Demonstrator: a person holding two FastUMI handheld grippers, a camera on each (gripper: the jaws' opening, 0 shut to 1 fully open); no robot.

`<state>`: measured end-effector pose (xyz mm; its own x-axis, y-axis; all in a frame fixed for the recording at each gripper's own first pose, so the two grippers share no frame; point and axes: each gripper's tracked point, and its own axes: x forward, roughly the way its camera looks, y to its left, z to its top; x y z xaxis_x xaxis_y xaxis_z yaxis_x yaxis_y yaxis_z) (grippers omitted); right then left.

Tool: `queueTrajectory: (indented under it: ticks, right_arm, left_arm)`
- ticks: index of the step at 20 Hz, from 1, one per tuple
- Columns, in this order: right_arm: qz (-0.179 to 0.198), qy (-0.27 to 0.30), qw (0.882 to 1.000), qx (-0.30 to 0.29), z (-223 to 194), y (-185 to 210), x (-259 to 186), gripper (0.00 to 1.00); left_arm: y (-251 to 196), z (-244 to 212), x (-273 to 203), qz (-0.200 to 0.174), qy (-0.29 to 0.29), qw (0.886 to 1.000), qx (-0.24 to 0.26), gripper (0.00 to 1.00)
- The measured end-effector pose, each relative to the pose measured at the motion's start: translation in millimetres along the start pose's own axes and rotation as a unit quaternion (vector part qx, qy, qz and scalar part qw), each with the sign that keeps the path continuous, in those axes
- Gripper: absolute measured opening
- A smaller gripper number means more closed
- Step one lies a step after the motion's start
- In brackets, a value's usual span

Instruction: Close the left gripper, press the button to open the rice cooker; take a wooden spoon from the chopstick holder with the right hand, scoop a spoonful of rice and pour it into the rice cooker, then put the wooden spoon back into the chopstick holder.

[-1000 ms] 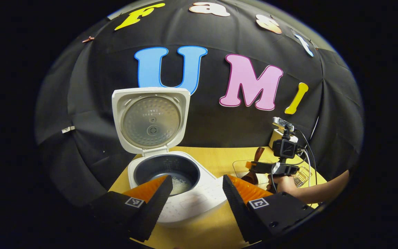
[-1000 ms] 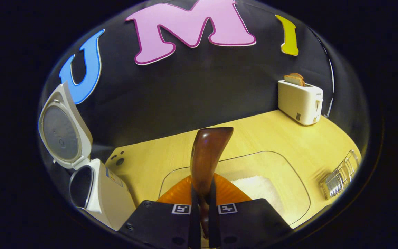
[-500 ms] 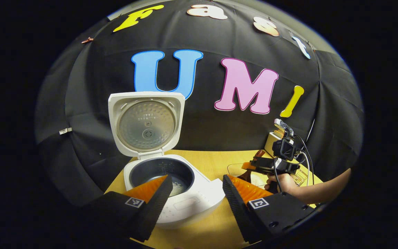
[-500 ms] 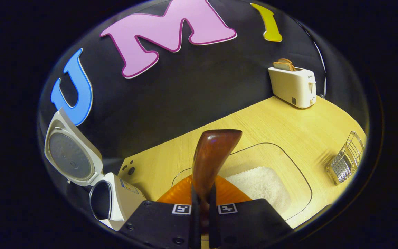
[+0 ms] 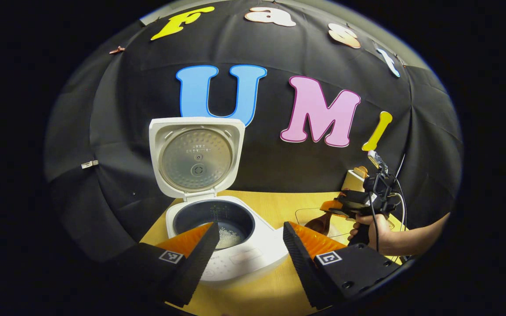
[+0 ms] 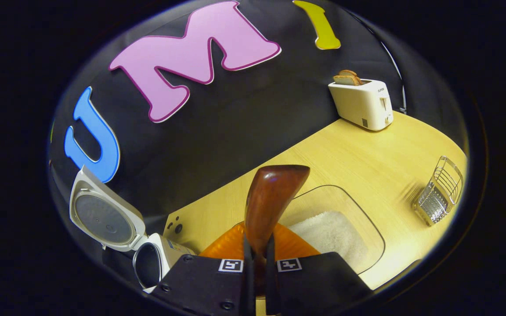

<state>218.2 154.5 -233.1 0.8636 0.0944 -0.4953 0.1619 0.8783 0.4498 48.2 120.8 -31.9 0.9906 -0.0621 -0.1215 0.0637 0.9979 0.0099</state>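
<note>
So, left gripper view first: the left gripper (image 5: 248,252) has its jaws spread wide with nothing between them, hanging just in front of the rice cooker (image 5: 235,245). Its lid (image 5: 196,157) stands up open and there's a bit of rice (image 5: 228,237) down in the pot. Off to the right a hand (image 5: 374,228) holds the right gripper (image 5: 338,206) over a clear tray, with the wooden spoon (image 5: 319,224) hanging from it.

Right gripper view: the right gripper (image 6: 259,267) has its jaws pinched tight on the wooden spoon (image 6: 270,199), long axis running straight out ahead of the fingers. The chopstick holder (image 6: 439,191) sits far right on the table (image 6: 345,153), well apart from the spoon. I'd say the spoon needs swinging right and tipping upright to drop in. The clear tray (image 6: 363,219) of rice lies just beyond the fingers, toaster (image 6: 360,104) at the back.
</note>
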Motion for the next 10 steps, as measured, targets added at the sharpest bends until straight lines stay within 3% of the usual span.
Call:
queueTrajectory:
  ticks: [10]
  right_arm:
    - [0.035, -0.034, 0.999, 0.013, 69, 25, -22, 0.13]
  left_arm:
    - [-14, 8, -6, -0.006, -0.018, 1.000, 0.003, 0.94]
